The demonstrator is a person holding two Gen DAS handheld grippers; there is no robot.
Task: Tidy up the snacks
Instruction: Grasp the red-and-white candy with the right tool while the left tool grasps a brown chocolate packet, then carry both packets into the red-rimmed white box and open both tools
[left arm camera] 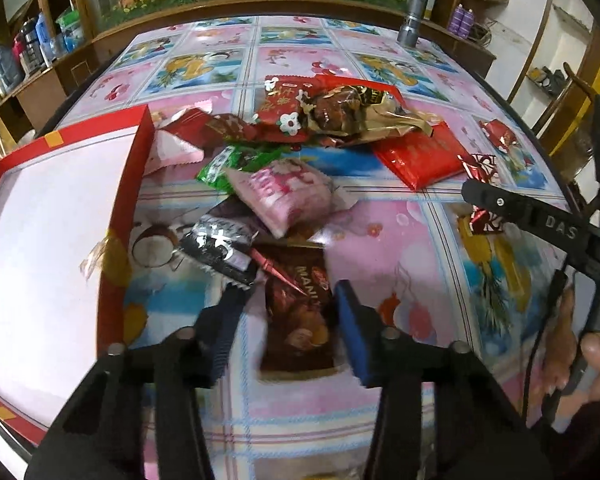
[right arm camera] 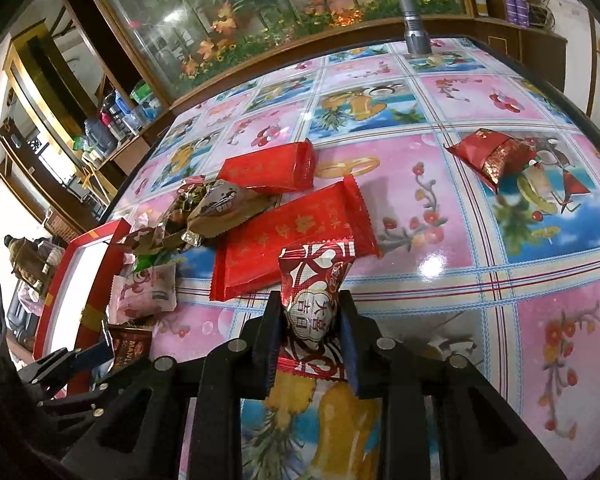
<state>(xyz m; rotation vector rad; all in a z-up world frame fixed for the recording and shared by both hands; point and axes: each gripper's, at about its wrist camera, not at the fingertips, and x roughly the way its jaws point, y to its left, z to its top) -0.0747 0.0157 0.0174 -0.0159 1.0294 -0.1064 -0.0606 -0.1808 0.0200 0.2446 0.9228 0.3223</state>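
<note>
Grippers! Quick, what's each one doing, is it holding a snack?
Left gripper: open, empty, its fingers either side of the brown snack packet on the table.
Right gripper: shut on the red-and-white candy.

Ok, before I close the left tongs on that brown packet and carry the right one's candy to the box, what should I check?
1. Left tongs open, straddling the brown chocolate packet: ok.
2. Black-and-silver wrapper beside the left fingertip, may get pinched: not ok.
3. Right tongs shut on the red-and-white wrapped candy: ok.
4. Red-rimmed white box has bare floor: ok.
5. Grip firmness on candy: cannot tell.
</note>
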